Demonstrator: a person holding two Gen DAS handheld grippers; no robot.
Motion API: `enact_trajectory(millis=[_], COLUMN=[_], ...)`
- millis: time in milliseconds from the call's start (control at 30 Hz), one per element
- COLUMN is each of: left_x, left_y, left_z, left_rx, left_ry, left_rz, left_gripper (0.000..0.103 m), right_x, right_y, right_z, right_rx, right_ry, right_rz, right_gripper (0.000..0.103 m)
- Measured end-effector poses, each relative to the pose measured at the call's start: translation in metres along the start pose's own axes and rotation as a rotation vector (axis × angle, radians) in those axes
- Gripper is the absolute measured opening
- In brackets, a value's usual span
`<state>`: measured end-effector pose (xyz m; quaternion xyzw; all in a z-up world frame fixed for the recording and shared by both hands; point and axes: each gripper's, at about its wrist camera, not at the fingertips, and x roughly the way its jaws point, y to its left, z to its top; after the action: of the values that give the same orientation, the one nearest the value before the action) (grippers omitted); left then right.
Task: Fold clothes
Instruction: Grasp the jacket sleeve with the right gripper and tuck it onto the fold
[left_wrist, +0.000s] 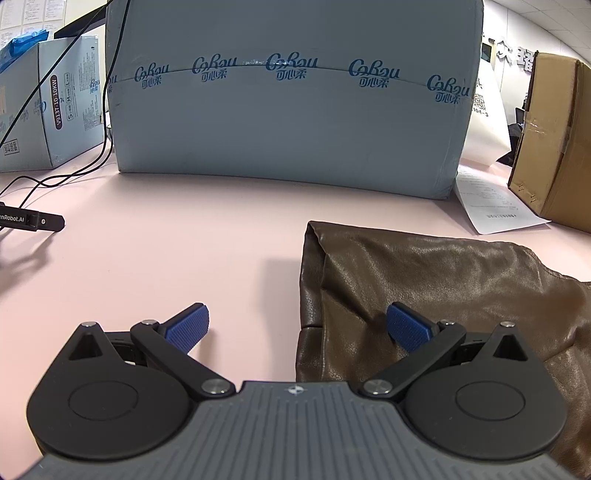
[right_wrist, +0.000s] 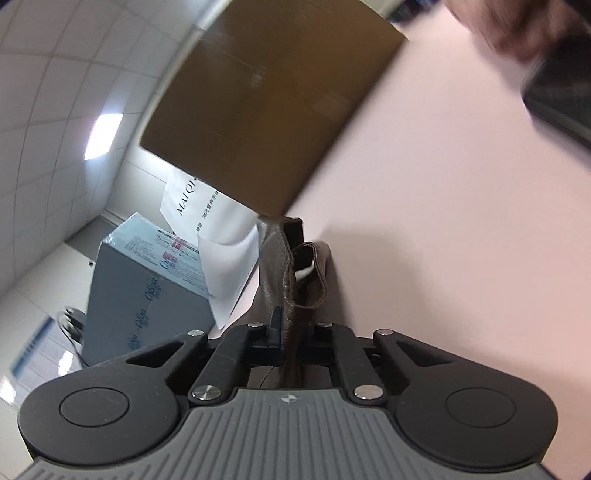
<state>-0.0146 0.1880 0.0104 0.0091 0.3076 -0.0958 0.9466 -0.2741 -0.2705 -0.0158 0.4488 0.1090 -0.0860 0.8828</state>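
Note:
A brown leather garment lies on the pink table, its folded left edge near the middle of the left wrist view. My left gripper is open just above the table, straddling that left edge: the left pad is over bare table, the right pad over the leather. My right gripper is shut on an edge of the brown garment, which it holds on edge in a tilted, blurred view. The cloth hides the right pads' faces.
A large light-blue package stands behind the garment, a blue-white box at far left with black cables. A cardboard box and a paper sheet are at right. A black tool lies at left.

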Motion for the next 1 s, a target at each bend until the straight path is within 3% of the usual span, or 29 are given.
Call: enact_trajectory(millis=[300,433,633,867,1000], left_x=[-0.004,-0.007,-0.009,-0.013,-0.015], left_y=[-0.009,-0.011,-0.016,-0.024,-0.025], left_z=[-0.001,-0.001,-0.001,-0.004,-0.003], left_rx=[0.051,0.065,0.094,0.146,0.154], left_ry=[-0.029,-0.044,-0.061,-0.087,-0.099], left_rz=[0.025,0.039,0.052,0.065,0.07], left_gripper=[0.103,0.103,0.103,0.103,0.103], right_x=[0.013,0.025,0.052,0.067,0.081], right_y=[0.095,0.138,0.172,0.181,0.177], right_z=[-0.051,-0.091,-0.139,-0.158,-0.155], right_rx=[-0.496,-0.721,-0.872,-0.877,-0.825], right_ry=[-0.132,-0.148,-0.025,0.165,0.281], right_rz=[-0.127,-0.124,-0.055,0.047,0.035], right_gripper=[0.005,0.005,0.005,0.006,0.017])
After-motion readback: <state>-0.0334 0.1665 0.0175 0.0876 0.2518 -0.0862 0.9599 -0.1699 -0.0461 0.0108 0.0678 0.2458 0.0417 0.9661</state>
